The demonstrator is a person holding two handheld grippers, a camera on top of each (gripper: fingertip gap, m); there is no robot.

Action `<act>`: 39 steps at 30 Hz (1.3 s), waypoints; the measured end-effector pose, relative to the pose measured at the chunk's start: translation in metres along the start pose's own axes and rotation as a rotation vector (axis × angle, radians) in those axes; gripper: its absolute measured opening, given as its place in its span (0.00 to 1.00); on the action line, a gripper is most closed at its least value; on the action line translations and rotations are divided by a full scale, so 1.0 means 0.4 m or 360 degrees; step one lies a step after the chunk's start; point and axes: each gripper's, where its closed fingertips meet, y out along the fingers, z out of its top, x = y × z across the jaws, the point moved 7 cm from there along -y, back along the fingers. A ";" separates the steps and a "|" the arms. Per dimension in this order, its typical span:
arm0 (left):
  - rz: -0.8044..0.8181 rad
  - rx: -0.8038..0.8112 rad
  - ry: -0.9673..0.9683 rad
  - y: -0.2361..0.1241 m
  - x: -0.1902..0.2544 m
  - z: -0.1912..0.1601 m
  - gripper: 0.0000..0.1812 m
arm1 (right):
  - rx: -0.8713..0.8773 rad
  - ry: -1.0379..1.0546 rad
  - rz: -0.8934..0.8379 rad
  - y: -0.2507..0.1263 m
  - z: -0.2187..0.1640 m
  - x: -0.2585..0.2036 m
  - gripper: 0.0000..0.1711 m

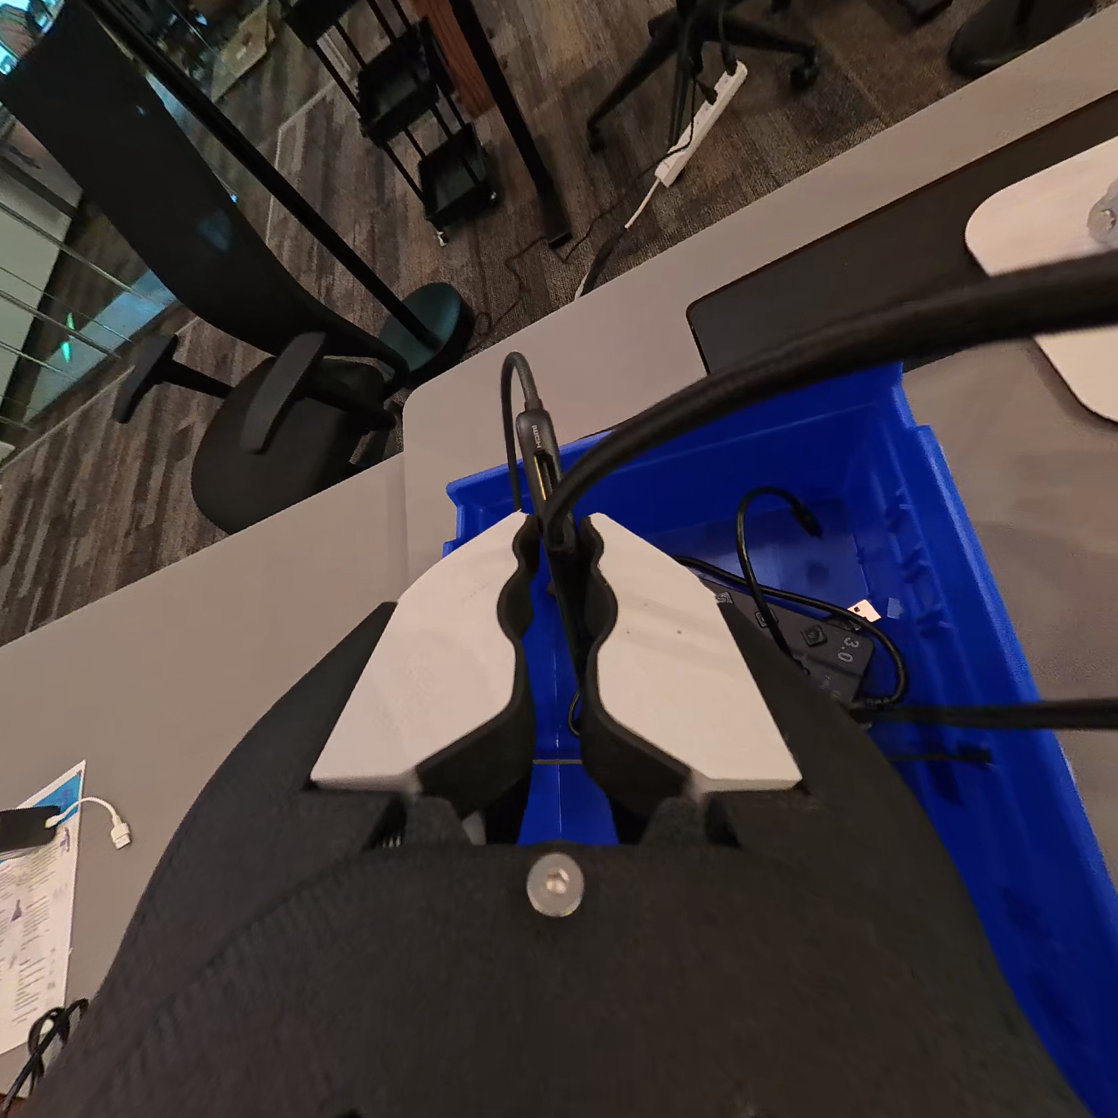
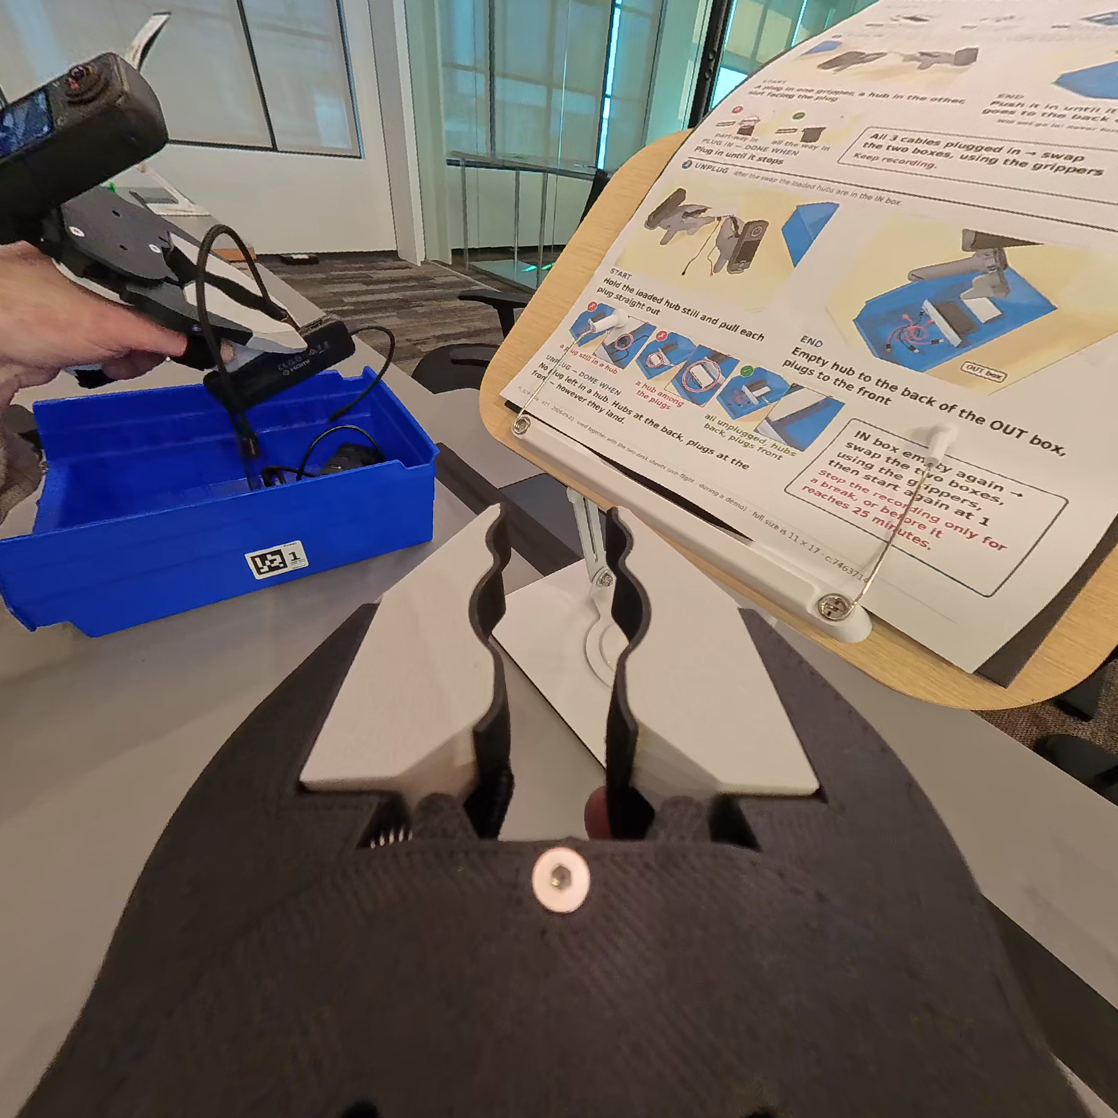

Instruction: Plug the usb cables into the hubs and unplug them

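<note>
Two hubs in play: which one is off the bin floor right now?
The slim dark hub clamped in the left gripper, held above the blue bin. The other hub lies inside the bin among cables.

A slim dark hub (image 2: 284,363) is held in the air above a blue bin (image 2: 181,532), with black cables (image 2: 212,314) hanging from it into the bin. A second black hub (image 1: 823,650) lies on the bin's floor among loose thin cables (image 1: 750,562).
</note>
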 end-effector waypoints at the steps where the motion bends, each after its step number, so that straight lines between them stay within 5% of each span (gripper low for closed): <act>1: -0.0002 0.0002 -0.0001 0.001 0.000 0.000 0.07 | 0.0001 0.0002 0.0001 0.000 0.000 0.000 0.17; 21: 0.0025 0.0300 0.0010 -0.040 -0.006 0.042 0.07 | 0.0022 -0.0023 0.0036 0.008 0.002 -0.017 0.18; 39: 0.0173 0.0796 0.0110 -0.172 0.043 0.165 0.07 | 0.0122 -0.0173 0.0171 0.037 0.033 -0.111 0.22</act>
